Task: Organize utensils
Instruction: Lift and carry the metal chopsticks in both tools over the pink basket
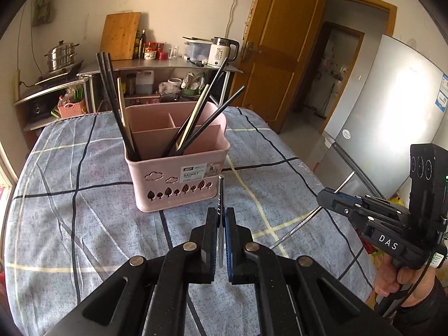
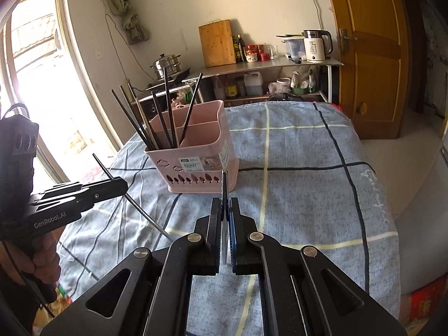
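A pink divided basket (image 1: 173, 165) (image 2: 196, 156) stands on the blue checked tablecloth (image 1: 84, 210), and several dark chopsticks (image 1: 193, 123) (image 2: 168, 112) and a pale one lean in its front compartment. My left gripper (image 1: 221, 212) (image 2: 123, 186) hovers in front of the basket, shut on a thin chopstick (image 1: 221, 193) (image 2: 145, 214). To its right, held by a hand, my right gripper (image 2: 224, 203) (image 1: 322, 196) is shut on another chopstick (image 2: 223, 184) (image 1: 296, 228). Both sticks hang above the cloth.
Behind the table a metal shelf (image 1: 168, 64) carries a cutting board (image 1: 120, 36), bottles, a kettle (image 1: 221, 51) and a steamer pot (image 1: 61, 56). A wooden door (image 1: 280, 56) and a fridge (image 1: 392, 112) stand on the right. A window (image 2: 36, 84) is on the left.
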